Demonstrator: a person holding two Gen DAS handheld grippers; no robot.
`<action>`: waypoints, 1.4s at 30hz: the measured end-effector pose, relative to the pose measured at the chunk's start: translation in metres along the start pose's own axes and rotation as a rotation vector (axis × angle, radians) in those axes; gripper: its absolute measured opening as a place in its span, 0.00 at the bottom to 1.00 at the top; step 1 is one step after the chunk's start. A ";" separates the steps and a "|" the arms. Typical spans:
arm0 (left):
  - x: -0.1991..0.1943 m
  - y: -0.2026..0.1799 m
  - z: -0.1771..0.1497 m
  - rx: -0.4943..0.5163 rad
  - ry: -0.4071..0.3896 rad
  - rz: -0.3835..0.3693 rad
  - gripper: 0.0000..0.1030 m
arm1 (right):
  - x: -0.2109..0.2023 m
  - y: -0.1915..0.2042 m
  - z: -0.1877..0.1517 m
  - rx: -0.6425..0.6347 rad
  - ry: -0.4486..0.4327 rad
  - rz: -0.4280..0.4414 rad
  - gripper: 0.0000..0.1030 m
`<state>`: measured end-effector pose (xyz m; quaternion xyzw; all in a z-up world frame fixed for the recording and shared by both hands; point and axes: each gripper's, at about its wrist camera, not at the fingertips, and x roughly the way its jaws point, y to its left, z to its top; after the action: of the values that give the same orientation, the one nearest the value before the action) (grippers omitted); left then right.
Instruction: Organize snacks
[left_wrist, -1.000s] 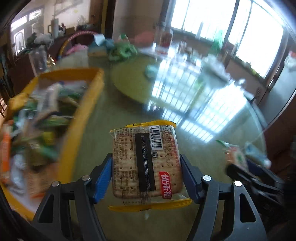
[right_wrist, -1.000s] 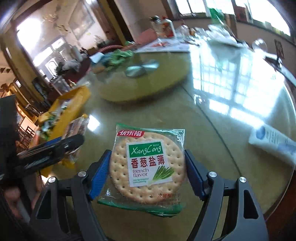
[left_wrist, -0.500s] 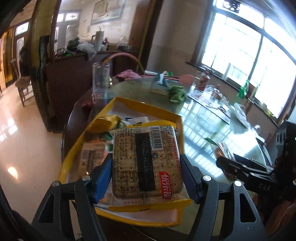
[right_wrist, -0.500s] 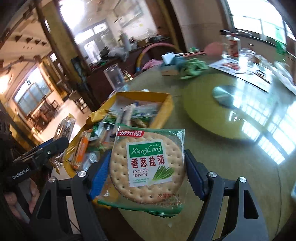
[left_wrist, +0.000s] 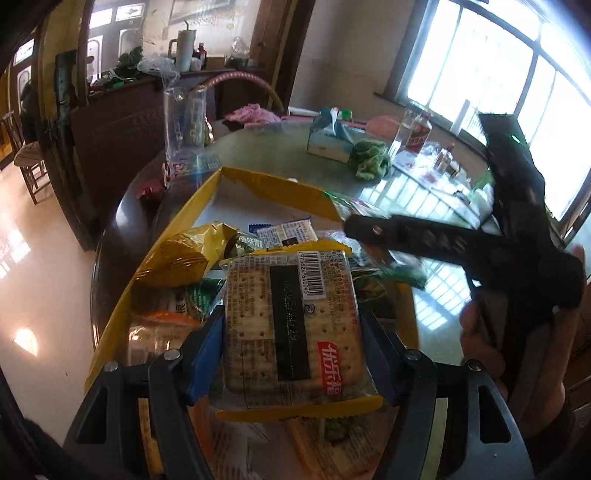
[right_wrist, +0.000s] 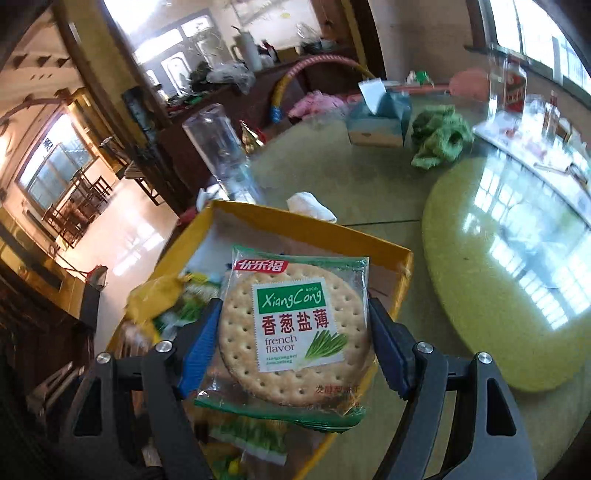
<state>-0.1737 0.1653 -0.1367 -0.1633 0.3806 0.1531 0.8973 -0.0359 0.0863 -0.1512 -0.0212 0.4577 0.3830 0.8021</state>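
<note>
My left gripper (left_wrist: 295, 343) is shut on a square cracker pack with yellow edges (left_wrist: 291, 325), held over the yellow snack box (left_wrist: 273, 184), which holds several snack packs. My right gripper (right_wrist: 291, 347) is shut on a round cracker pack with a green label (right_wrist: 295, 332), held above the same yellow box (right_wrist: 402, 266). The right gripper also shows in the left wrist view (left_wrist: 417, 236), dark and blurred, over the box's right side.
The box sits near the edge of a round glass-topped table with a green turntable (right_wrist: 509, 277). Beyond the box stand a clear glass (left_wrist: 184, 129), a tissue box (left_wrist: 328, 140), a green cloth (right_wrist: 439, 136) and bottles (left_wrist: 413, 129). The floor drops away at left.
Both grippers have swung left from the open table to over the yellow box, each still holding its pack. The right gripper has come in close beside the left.
</note>
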 end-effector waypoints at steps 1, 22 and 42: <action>0.004 0.001 0.000 0.003 0.015 0.003 0.67 | 0.008 -0.003 0.002 0.010 0.009 0.010 0.75; -0.085 -0.016 -0.053 0.067 -0.308 0.184 0.80 | -0.117 0.008 -0.078 0.117 -0.270 0.081 0.87; -0.147 -0.037 -0.104 0.135 -0.298 0.308 0.81 | -0.182 0.053 -0.180 0.017 -0.270 0.076 0.87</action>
<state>-0.3224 0.0675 -0.0904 -0.0182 0.2736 0.2847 0.9186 -0.2514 -0.0539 -0.1024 0.0548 0.3495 0.4084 0.8414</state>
